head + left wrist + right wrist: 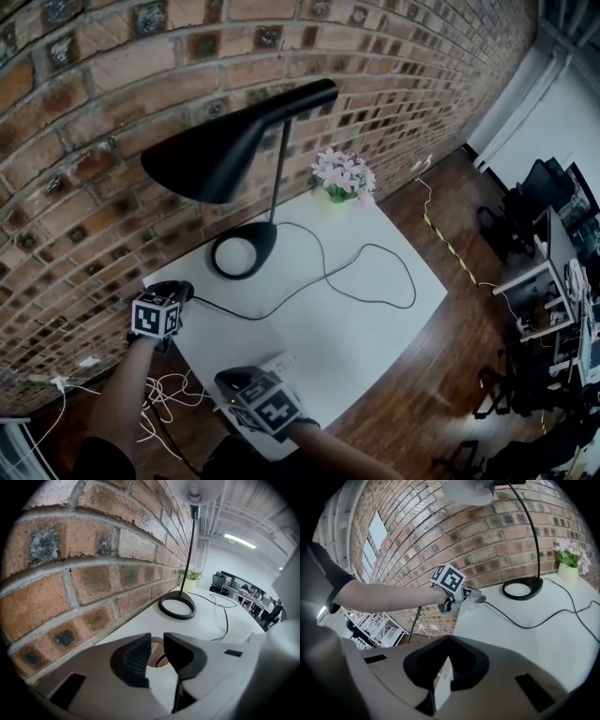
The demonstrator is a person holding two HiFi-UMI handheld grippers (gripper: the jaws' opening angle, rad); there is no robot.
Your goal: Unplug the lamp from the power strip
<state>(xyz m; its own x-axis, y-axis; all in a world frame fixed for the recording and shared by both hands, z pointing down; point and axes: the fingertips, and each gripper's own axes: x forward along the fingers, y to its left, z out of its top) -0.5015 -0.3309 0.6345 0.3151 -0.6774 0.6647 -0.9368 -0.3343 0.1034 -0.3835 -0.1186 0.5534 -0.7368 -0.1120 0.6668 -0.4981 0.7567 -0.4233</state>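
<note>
A white table [375, 309] is set against a brick wall [94, 112] above a wooden floor. At the table's near edge, the right gripper [445, 667] is closed on the white power strip [442, 686], which is clamped edge-on between its pads. Ahead of it, at the table corner by the wall, the left gripper [157, 651] is held with its jaws slightly apart, and nothing is pinched between them. A black cord [520, 626] is seen running from that gripper's tip across the table. Beyond the left gripper the black lamp [234, 155] is found, its ring base [177, 617] standing close to the wall. Farther on, a small pot of flowers [343, 173] is placed.
</note>
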